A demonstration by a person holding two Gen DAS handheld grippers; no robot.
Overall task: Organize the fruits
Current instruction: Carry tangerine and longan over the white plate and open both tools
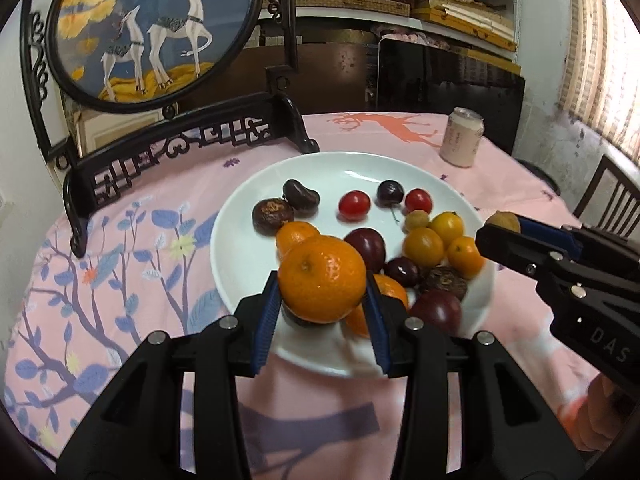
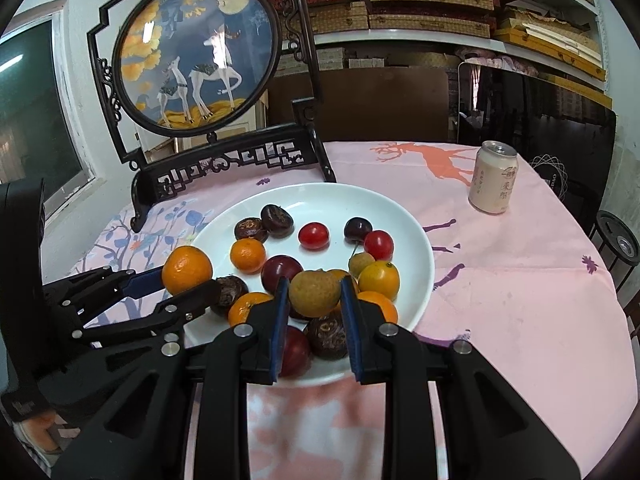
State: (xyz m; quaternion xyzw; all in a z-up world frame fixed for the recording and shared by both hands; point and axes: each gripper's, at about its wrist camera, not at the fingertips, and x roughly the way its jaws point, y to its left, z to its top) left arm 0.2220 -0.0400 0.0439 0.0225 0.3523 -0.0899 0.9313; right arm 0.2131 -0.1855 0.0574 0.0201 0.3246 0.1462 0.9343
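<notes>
- The left gripper (image 1: 322, 294) is clamped on a mandarin orange (image 1: 322, 278); the blue pads press on both sides of it and the fruit sits above the near part of the white plate (image 1: 236, 236).
- The right gripper (image 2: 315, 300) is closed on a small tan-brown longan-like fruit (image 2: 315, 294), held between its 2 blue pads over the near half of the plate.
- From the right wrist view, the left gripper comes in from the left, its orange over the plate's left rim.
- From the left wrist view, the right gripper enters from the right, its tan fruit just beyond the plate's right rim.
- Beyond the left gripper's fingers lie a second mandarin (image 1: 296, 236), 2 dark brown wrinkled fruits (image 1: 272, 216), 2 red cherry tomatoes (image 1: 354, 205), a dark cherry (image 1: 390, 193) with its stem, and a purple plum (image 1: 366, 246).
- To the right of those lies a cluster of small yellow-orange fruits (image 1: 424, 246).
- The plate rests on a pink tablecloth (image 1: 132, 264) printed with blue leaves and an orange deer.
- Far ahead and right of both grippers a pale drink can (image 2: 494, 178) stands upright, well apart from the plate.
- Ahead and left stands a black carved frame with a round deer painting (image 2: 196, 52).
</notes>
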